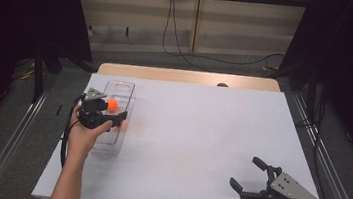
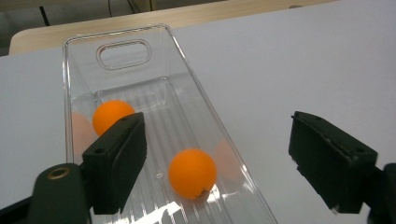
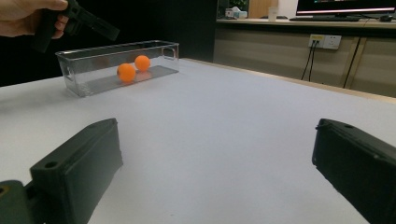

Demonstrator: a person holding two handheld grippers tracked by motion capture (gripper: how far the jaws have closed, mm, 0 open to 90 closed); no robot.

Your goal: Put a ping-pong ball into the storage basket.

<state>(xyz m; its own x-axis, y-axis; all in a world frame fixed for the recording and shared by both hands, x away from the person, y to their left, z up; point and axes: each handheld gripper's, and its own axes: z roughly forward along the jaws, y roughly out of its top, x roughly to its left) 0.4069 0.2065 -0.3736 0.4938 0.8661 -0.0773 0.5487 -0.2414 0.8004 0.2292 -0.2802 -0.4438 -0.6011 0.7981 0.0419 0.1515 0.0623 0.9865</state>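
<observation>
Hovering left claw [image 2: 217, 158] open above unlabelled orange balls [image 2: 192, 173].

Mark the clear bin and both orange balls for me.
clear bin [image 2: 128, 55], left gripper view, far rim by the handle cutout.
near orange ball [image 2: 192, 172], left gripper view, its middle.
far orange ball [image 2: 109, 113], left gripper view, its upper face.

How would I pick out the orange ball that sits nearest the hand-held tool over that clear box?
Start at the white table and find the clear plastic bin near its left edge, under the left tool. Two orange balls lie inside. The one you want lies below the tool's open jaws, nearer the bin's plain end, while the other ball sits toward the end with the handle cutout.
</observation>
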